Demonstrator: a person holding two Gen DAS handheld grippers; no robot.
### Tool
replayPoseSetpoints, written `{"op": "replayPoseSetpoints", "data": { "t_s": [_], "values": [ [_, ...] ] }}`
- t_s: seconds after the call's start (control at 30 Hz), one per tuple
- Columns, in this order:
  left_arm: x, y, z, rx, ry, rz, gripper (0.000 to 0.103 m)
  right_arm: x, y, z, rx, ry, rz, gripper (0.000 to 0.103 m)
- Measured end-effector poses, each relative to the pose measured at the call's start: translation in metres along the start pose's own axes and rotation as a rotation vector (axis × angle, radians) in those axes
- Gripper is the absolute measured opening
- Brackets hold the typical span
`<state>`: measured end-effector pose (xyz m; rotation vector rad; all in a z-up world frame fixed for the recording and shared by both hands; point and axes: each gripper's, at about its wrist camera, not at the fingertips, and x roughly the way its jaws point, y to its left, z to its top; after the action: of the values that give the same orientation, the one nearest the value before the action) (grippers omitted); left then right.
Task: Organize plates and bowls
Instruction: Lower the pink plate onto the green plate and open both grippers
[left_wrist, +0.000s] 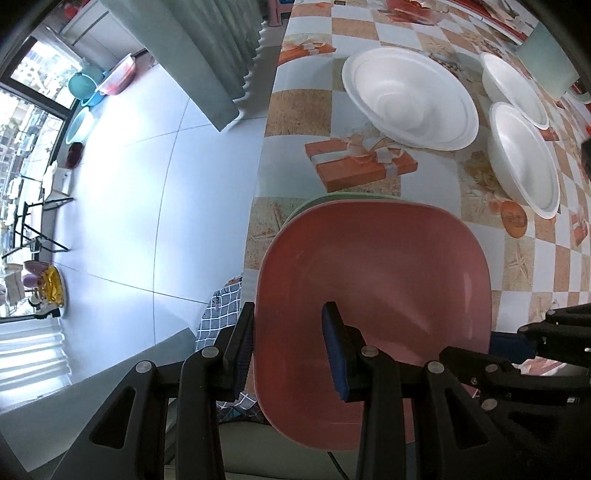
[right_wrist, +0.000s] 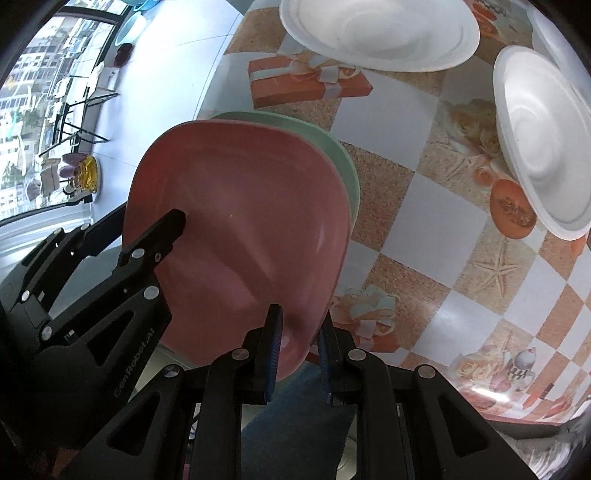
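Observation:
A pink square plate (left_wrist: 373, 295) lies on top of a green plate (left_wrist: 332, 197), half over the table's edge. My left gripper (left_wrist: 288, 310) is shut on the pink plate's left rim, one finger inside the dish and one outside. My right gripper (right_wrist: 299, 317) is shut on the pink plate (right_wrist: 240, 221) at the near right rim; the green plate (right_wrist: 332, 147) shows only as a sliver behind it. Whether the green plate is also gripped is hidden. A wide white bowl (left_wrist: 410, 103) and two smaller white bowls (left_wrist: 524, 158) (left_wrist: 517, 88) stand farther back on the table.
The table (left_wrist: 480, 258) has a checkered cloth printed with orange gift boxes. Left of its edge is pale tiled floor (left_wrist: 129, 184) with basins and a rack by the window. A person's checked sleeve (left_wrist: 218, 317) is below the plates. A pale green box (left_wrist: 546, 59) stands at the far right.

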<state>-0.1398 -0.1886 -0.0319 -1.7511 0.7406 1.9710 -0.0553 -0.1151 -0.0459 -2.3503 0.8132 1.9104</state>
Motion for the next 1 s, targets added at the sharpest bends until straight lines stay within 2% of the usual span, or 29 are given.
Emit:
{"op": "replayPoseSetpoints", "data": {
  "t_s": [0.1, 0.2, 0.23, 0.3, 0.37, 0.4, 0.5, 0.57, 0.6, 0.67, 0.87, 1.0],
  "values": [
    [-0.001, 0.001, -0.003, -0.006, -0.006, -0.011, 0.04, -0.001, -0.007, -0.001, 0.008, -0.002, 0.01, 0.021],
    [0.0, 0.003, -0.001, -0.014, -0.019, -0.023, 0.055, -0.005, -0.013, -0.001, 0.001, -0.011, 0.036, 0.021],
    [-0.001, 0.003, 0.0, -0.016, -0.027, -0.017, 0.065, -0.008, -0.018, -0.003, -0.005, -0.011, 0.029, 0.024],
    [-0.004, 0.003, -0.001, -0.016, -0.053, 0.02, 0.073, -0.013, -0.024, -0.005, -0.008, -0.024, 0.014, 0.035],
    [-0.007, 0.007, 0.0, -0.026, -0.066, 0.039, 0.08, -0.02, -0.031, -0.009, -0.003, -0.053, -0.008, 0.068],
    [-0.009, 0.01, -0.001, -0.038, -0.073, 0.03, 0.081, -0.026, -0.035, -0.012, -0.004, -0.069, -0.006, 0.073],
    [-0.017, 0.017, 0.0, -0.083, -0.092, -0.025, 0.083, -0.04, -0.047, -0.02, 0.002, -0.1, -0.018, 0.074],
    [-0.022, 0.017, 0.002, -0.1, -0.097, -0.06, 0.092, -0.049, -0.058, -0.027, 0.019, -0.12, -0.031, 0.074],
    [-0.024, 0.014, 0.003, -0.104, -0.097, -0.079, 0.093, -0.054, -0.069, -0.033, 0.031, -0.127, -0.036, 0.074],
    [-0.029, 0.007, 0.009, -0.106, -0.1, -0.114, 0.103, -0.063, -0.087, -0.045, 0.072, -0.147, -0.039, 0.074],
    [-0.051, -0.036, 0.026, -0.056, -0.135, -0.244, 0.103, -0.081, -0.147, -0.081, 0.255, -0.193, -0.043, 0.074],
    [-0.055, -0.071, 0.04, -0.001, -0.12, -0.292, 0.103, -0.094, -0.181, -0.096, 0.353, -0.217, -0.06, 0.074]
  ]
}}
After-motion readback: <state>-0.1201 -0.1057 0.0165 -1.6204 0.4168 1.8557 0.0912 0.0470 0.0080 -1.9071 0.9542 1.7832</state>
